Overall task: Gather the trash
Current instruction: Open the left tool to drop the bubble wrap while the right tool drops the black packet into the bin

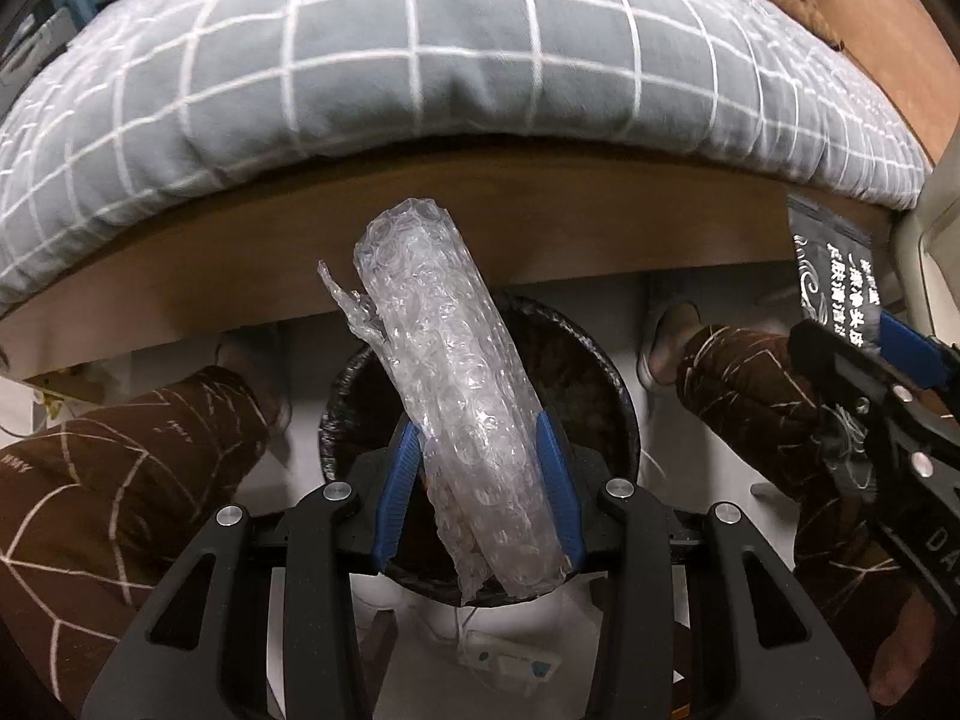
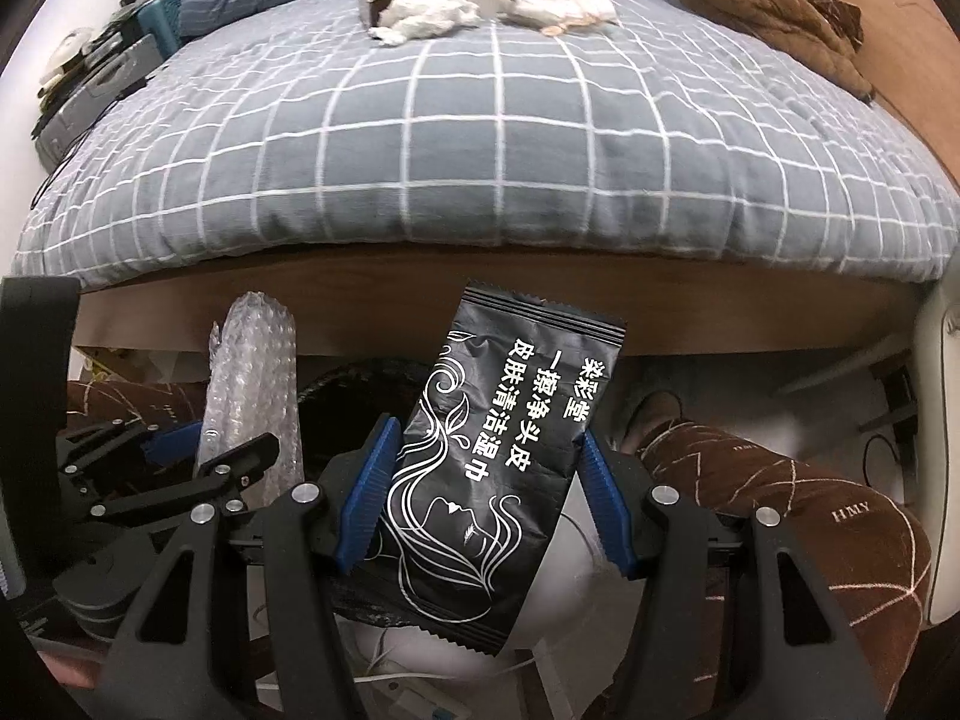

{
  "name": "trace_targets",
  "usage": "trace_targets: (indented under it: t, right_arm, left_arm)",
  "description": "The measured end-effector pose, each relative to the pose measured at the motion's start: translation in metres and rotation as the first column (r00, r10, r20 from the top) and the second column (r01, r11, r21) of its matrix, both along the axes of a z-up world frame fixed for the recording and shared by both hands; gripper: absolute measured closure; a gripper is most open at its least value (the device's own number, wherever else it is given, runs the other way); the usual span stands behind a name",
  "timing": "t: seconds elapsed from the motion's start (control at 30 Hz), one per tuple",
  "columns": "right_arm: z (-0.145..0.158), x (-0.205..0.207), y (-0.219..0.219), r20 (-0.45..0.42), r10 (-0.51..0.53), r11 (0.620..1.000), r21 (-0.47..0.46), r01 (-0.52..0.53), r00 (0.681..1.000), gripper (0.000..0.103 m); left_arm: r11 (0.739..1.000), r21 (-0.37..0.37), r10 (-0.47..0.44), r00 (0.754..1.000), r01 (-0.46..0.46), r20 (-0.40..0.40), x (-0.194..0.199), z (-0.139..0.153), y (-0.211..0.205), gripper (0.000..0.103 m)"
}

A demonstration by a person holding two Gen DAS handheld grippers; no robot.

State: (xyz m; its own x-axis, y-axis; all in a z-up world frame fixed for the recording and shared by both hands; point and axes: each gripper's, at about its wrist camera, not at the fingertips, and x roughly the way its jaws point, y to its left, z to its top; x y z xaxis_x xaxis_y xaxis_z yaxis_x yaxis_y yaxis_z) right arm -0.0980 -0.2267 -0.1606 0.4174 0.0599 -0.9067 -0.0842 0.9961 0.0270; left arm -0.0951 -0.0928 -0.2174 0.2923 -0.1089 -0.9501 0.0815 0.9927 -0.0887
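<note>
Clamping bubble wrap roll (image 1: 456, 396) and black wipes packet (image 2: 504, 468) above bin (image 1: 594, 372).

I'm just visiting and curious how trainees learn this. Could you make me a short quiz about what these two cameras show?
1. True or false: the left gripper holds a roll of bubble wrap.
2. What does the right gripper hold? A) tissue B) black wipes packet C) slipper
3. Which dark round container lies below the bubble wrap?

Key:
1. True; its jaws press the roll's sides.
2. B.
3. The black-lined trash bin on the floor beside the bed.
</note>
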Motion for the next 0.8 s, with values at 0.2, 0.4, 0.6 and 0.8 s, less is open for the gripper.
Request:
trace_targets:
  t: [0.2, 0.4, 0.6, 0.8]
  right_arm:
    - [-0.008, 0.002, -0.005, -0.021, -0.009, 1.0, 0.003, 0.01, 1.0, 0.046]
    - [-0.015, 0.007, 0.005, -0.031, 0.019, 1.0, 0.012, -0.019, 0.999, 0.046]
    - [-0.02, 0.014, 0.025, -0.034, 0.065, 0.997, 0.033, -0.064, 0.997, 0.046]
    - [-0.025, 0.02, 0.051, -0.039, 0.11, 0.993, 0.044, -0.109, 0.993, 0.046]
  left_arm:
    - [1.0, 0.014, -0.022, 1.0, 0.022, -0.001, 0.006, -0.012, -0.007, 0.058]
    - [0.999, 0.033, 0.008, 1.0, -0.009, 0.03, 0.004, -0.009, 0.009, 0.034]
    - [0.997, 0.054, 0.047, 0.997, -0.05, 0.059, -0.001, -0.001, 0.033, 0.016]
    - [0.99, 0.098, 0.096, 0.991, -0.106, 0.098, -0.003, 0.008, 0.064, 0.006]
